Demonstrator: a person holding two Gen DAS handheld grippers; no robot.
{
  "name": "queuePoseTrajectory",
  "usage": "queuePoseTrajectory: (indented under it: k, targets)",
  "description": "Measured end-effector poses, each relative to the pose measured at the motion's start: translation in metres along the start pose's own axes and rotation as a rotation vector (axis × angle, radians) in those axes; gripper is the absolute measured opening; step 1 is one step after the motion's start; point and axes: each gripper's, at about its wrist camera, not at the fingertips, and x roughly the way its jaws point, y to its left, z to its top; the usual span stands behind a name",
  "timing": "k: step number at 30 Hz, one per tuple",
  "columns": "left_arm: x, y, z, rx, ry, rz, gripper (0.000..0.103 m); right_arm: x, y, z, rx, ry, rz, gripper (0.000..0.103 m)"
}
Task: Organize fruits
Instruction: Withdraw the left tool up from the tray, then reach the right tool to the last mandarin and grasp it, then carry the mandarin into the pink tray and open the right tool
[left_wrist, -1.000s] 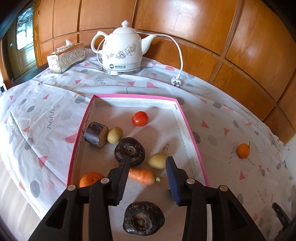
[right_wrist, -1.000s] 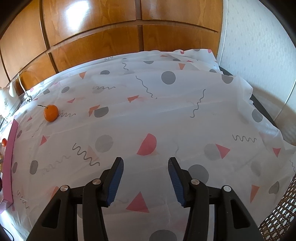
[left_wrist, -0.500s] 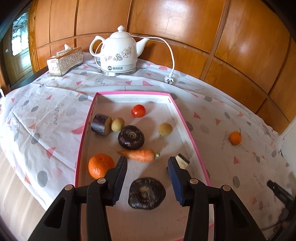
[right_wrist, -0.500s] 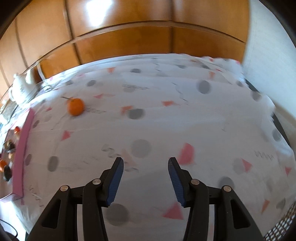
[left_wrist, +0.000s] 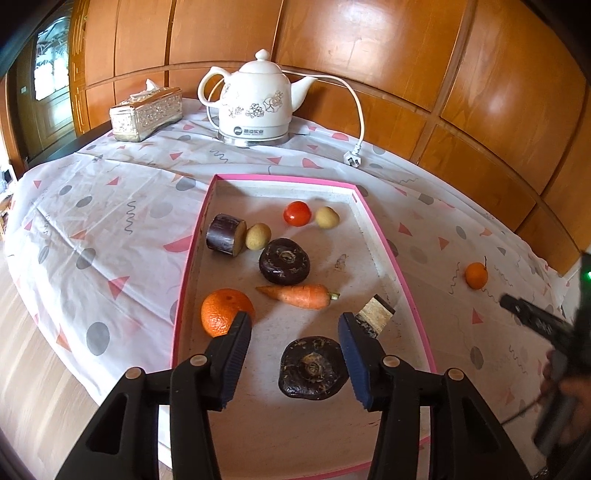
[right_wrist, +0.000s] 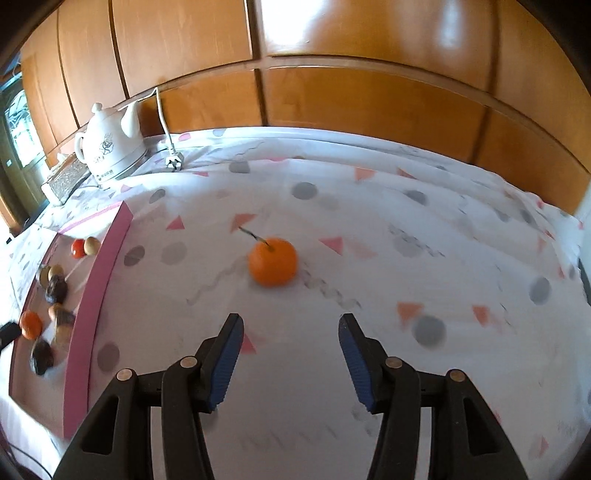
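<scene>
A pink-rimmed tray (left_wrist: 384, 236) holds a big orange (left_wrist: 225, 310), a carrot (left_wrist: 299, 295), a tomato (left_wrist: 296, 213), two dark round roots (left_wrist: 284, 261), an eggplant piece (left_wrist: 226, 234) and small yellowish fruits (left_wrist: 258, 236). My left gripper (left_wrist: 293, 325) hovers over the tray's near end, jaws opening, nothing between them. A small stemmed orange (right_wrist: 272, 261) (left_wrist: 476, 275) lies alone on the patterned cloth right of the tray. My right gripper (right_wrist: 290, 332) faces it from just short of it, jaws opening and empty. The tray (right_wrist: 107, 266) shows at the left of the right wrist view.
A white electric kettle (left_wrist: 255, 107) with its cord and plug (left_wrist: 352, 158) stands at the back, beside a silver tissue box (left_wrist: 146, 114). Wooden panelling backs the table. The tablecloth edge drops off at left. The right hand's tool (left_wrist: 535, 321) shows at the left view's right edge.
The left gripper drew back from the carrot and widened; a yellowish fruit rolled up beside the tomato. The right gripper swung left, bringing the small orange in front of its jaws.
</scene>
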Motion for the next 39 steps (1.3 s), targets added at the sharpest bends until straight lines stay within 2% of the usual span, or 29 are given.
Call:
queuePoseTrajectory:
  k: [5, 13, 15, 22, 27, 39]
  targets:
    - [0.000, 0.003, -0.001, -0.001, 0.003, 0.003, 0.050, 0.029, 0.008, 0.023, 0.005, 0.030, 0.011, 0.055]
    - [0.001, 0.007, -0.002, -0.011, 0.006, 0.012, 0.053, 0.056, 0.023, 0.040, -0.039, 0.058, -0.032, 0.054]
    - [0.000, 0.008, -0.003, -0.011, 0.005, 0.012, 0.053, 0.059, 0.025, 0.040, -0.055, 0.057, -0.054, 0.038]
    - [-0.004, 0.008, -0.004, -0.013, 0.000, 0.010, 0.054, 0.050, 0.025, 0.036, -0.076, 0.057, -0.029, 0.038]
    - [-0.008, 0.007, -0.005, -0.013, -0.011, 0.010, 0.058, 0.029, 0.039, 0.030, -0.089, 0.034, 0.043, 0.038]
    - [-0.020, 0.011, -0.008, -0.023, -0.038, 0.010, 0.061, -0.015, 0.117, 0.023, -0.224, -0.017, 0.251, 0.038]
